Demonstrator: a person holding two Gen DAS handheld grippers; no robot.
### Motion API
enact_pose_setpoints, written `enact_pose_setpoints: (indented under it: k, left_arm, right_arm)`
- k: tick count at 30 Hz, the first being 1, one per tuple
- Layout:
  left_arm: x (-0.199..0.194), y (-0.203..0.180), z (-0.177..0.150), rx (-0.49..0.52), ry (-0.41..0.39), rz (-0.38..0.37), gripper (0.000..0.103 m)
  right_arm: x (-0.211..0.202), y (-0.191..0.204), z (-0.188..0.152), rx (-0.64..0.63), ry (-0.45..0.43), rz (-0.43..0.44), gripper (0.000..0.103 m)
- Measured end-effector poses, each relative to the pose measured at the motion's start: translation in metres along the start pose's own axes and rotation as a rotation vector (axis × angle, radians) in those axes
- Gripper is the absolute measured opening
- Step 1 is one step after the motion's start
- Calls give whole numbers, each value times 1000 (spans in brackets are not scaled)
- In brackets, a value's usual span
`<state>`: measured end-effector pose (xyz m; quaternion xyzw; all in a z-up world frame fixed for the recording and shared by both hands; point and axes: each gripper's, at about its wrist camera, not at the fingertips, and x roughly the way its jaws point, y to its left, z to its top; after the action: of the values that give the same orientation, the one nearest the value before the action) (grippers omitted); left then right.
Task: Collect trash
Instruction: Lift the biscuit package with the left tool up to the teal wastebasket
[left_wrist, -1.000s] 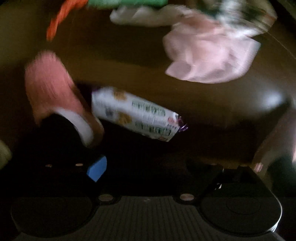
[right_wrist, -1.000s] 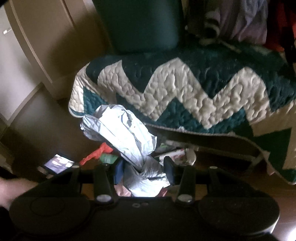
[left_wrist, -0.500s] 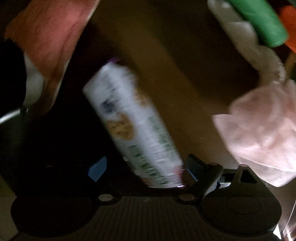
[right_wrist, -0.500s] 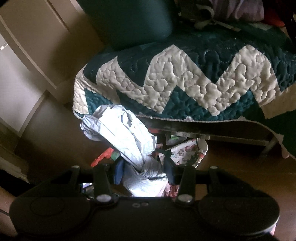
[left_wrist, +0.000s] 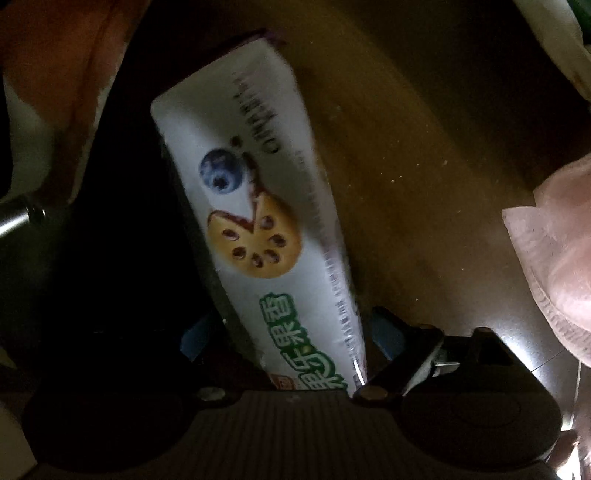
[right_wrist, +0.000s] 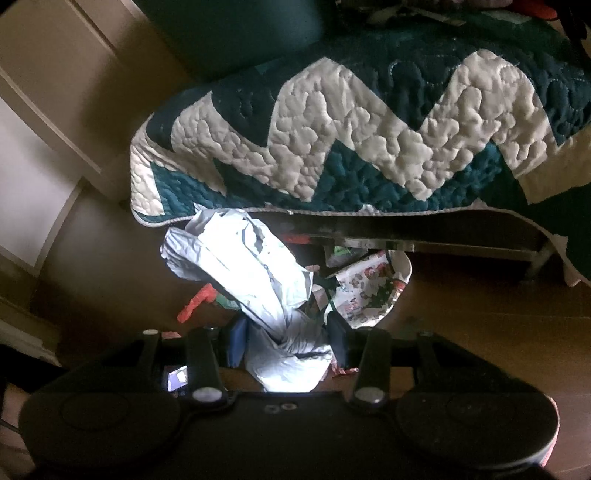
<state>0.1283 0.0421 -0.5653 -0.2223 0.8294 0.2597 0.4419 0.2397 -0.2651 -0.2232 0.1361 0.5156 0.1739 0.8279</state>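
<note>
- We see a white cookie wrapper (left_wrist: 255, 221), printed with a blueberry and a cookie, lying lengthwise between the blue pads of our left gripper (left_wrist: 286, 339); its lower end sits between them, and the pads look to touch its sides, though the dim light leaves the contact unsure.
- Beyond the wrapper's far end the brown floor (left_wrist: 406, 129) stretches away; to the wrapper's right lies a crumpled pink tissue (left_wrist: 554, 258), well apart from it.
- To the wrapper's left we see a reddish-orange shape (left_wrist: 62, 62), too dim to identify.
- Our right gripper (right_wrist: 286, 341) is clamped on a crumpled pale grey plastic bag (right_wrist: 251, 269), which rises up and leftward from between its blue pads.
- Just right of the bag lies a patterned paper wrapping (right_wrist: 373, 291); left of the bag is a red scrap (right_wrist: 194, 301).
- Above the bag hangs a dark green and white zigzag quilt (right_wrist: 369, 140), draped over a bed edge.
</note>
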Motion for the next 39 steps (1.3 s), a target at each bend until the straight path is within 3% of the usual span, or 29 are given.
enact_pose_setpoints:
  k: [2, 3, 6, 12, 19, 21, 24, 28, 39]
  left_arm:
    - [0, -3, -2, 21, -11, 38, 72]
    - [-2, -6, -3, 33, -19, 51, 59]
    - [-10, -9, -4, 38, -42, 30, 47]
    - [-51, -16, -33, 103, -127, -17, 45]
    - [-155, -3, -98, 229, -311, -131, 44]
    - [-197, 9, -100, 251, -364, -168, 43]
    - [-254, 18, -118, 294, -465, -195, 43]
    - [-322, 23, -136, 365, -570, -254, 43]
    - [-488, 41, -260, 695, -876, -393, 43]
  right_arm:
    - [1, 0, 1, -1, -2, -6, 45]
    - [2, 0, 1, -4, -1, -12, 45]
    - [3, 0, -1, -21, -3, -41, 45]
    - [-2, 4, 0, -61, -42, -74, 45]
    - [-25, 11, 6, -70, -162, -98, 45]
    - [-37, 14, 6, -55, -202, -88, 45]
    - [-59, 21, 3, -17, -241, -60, 45]
    - [-96, 44, -2, -32, -279, -93, 45]
    - [-219, 112, 27, -161, -422, -140, 44]
